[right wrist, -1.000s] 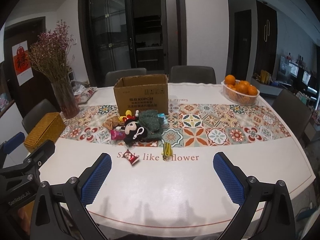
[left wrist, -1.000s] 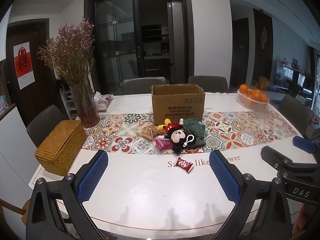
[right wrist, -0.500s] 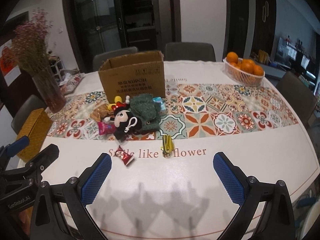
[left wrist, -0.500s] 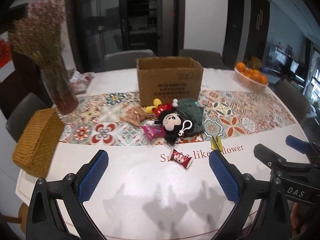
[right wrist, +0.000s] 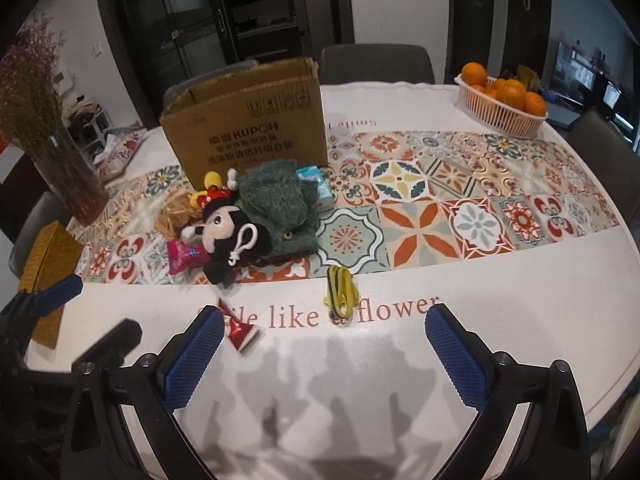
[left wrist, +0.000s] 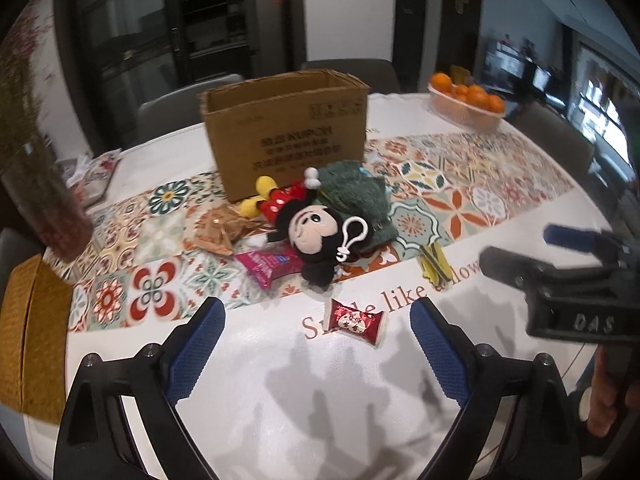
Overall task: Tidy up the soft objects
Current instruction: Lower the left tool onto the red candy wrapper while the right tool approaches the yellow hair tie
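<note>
A Minnie Mouse plush (left wrist: 316, 232) (right wrist: 228, 236) lies on the patterned runner in front of an open cardboard box (left wrist: 286, 130) (right wrist: 248, 120), against a green knitted cloth (left wrist: 356, 196) (right wrist: 280, 208). Around them lie a pink packet (left wrist: 270, 266), a crumpled brown wrapper (left wrist: 218, 228), a red candy (left wrist: 356, 320) (right wrist: 240, 330) and a yellow-black striped item (left wrist: 434, 266) (right wrist: 340, 290). My left gripper (left wrist: 316, 344) is open and empty, just short of the red candy. My right gripper (right wrist: 324, 356) is open and empty, before the striped item.
A wicker box (left wrist: 28, 340) sits at the table's left edge, a vase of dried flowers (right wrist: 52, 140) behind it. A basket of oranges (right wrist: 500, 104) stands at the far right. Chairs ring the table. A light blue packet (right wrist: 314, 178) lies beside the green cloth.
Both grippers have moved forward and tilted down toward the pile, so the plush, candy and box look larger and nearer. Both stay open. Nothing on the table has moved.
</note>
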A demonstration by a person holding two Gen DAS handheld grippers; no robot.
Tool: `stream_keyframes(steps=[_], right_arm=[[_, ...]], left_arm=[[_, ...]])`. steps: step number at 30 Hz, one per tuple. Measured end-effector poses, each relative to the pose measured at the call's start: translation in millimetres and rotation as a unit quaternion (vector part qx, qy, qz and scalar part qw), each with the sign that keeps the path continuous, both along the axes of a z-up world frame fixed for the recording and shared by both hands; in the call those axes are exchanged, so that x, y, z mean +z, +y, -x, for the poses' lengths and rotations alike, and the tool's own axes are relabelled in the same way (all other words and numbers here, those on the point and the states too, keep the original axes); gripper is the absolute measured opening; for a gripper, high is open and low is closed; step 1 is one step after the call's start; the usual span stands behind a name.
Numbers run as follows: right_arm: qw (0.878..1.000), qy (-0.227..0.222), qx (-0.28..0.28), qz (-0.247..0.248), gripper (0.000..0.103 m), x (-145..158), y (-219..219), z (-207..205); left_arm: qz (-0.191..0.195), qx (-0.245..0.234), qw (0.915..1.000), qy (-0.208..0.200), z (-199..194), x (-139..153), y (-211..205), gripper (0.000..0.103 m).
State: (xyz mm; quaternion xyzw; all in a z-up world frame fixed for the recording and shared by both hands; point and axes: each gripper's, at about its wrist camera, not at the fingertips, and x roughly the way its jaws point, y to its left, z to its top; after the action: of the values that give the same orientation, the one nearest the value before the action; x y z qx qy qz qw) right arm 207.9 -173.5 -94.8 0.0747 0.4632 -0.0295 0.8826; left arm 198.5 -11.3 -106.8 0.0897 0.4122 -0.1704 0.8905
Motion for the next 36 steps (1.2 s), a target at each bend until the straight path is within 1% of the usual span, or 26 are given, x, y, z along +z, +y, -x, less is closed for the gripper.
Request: stream_keyframes(steps=[4,6,7,9,10,14,18,22,26,29,31,33,36], right_arm=[[1.0,0.008,0.02,0.001,0.1,-14.5,-4.3,-13.4],[0.999,0.019,0.033,0.001,0.095,-24.4,-6.0,-22.8],[0.999,0.022,0.038,-0.001,0.095,-28.5,-6.5,-26.6],[0.999,0.029,0.044,-0.002,0.093,-37.8,-8.2,-33.2],[0.998,0.031,0.047,-0.006,0.093,-41.7,-9.3,-35.6],[0.997,0.045,0.055,-0.015,0.089,-60.5,-11.7,-46.1],[0.996,0.061,0.058,-0.021,0.085,-77.1,-13.2,-53.5],[0.995,0.073,0.064,-0.017,0.084,-90.0,-13.1,-58.9],[0.995,0.079,0.066,-0.013,0.082,-98.8,-13.5,-62.5],[0.994,0.082,0.064,-0.016,0.081,-104.9,-14.1,-66.7],[0.994,0.085,0.063,-0.017,0.077,-109.1,-14.9,-69.2],[0.994,0.089,0.061,-0.018,0.074,-113.3,-15.2,-72.0],[0.995,0.085,0.06,-0.014,0.072,-113.4,-14.1,-73.6]], left_arm=[[-0.007,-0.035,0.9994,0.001,-4.9,-17.5,-10.6,0.092],[-0.016,-0.046,0.9988,-0.003,-6.3,-26.1,-16.5,0.091],[-0.019,-0.05,0.9986,0.0,-6.7,-31.2,-19.4,0.091],[-0.014,-0.052,0.9985,0.014,-10.2,-42.8,-22.5,0.089],[-0.009,-0.053,0.9981,0.028,-13.3,-50.0,-24.2,0.089],[-0.004,-0.054,0.9975,0.044,-20.5,-69.0,-28.9,0.085],[-0.01,-0.058,0.9968,0.054,-28.9,-86.4,-33.2,0.084],[-0.021,-0.074,0.9948,0.066,-34.5,-101.1,-38.3,0.082],[-0.024,-0.084,0.9936,0.072,-38.5,-109.8,-40.2,0.08],[-0.015,-0.084,0.9928,0.084,-42.6,-115.9,-39.6,0.077],[-0.013,-0.084,0.9925,0.088,-44.8,-119.4,-39.9,0.074],[-0.011,-0.083,0.9925,0.089,-46.9,-121.6,-39.3,0.072],[-0.004,-0.081,0.9923,0.093,-50.3,-123.8,-38.5,0.067]])
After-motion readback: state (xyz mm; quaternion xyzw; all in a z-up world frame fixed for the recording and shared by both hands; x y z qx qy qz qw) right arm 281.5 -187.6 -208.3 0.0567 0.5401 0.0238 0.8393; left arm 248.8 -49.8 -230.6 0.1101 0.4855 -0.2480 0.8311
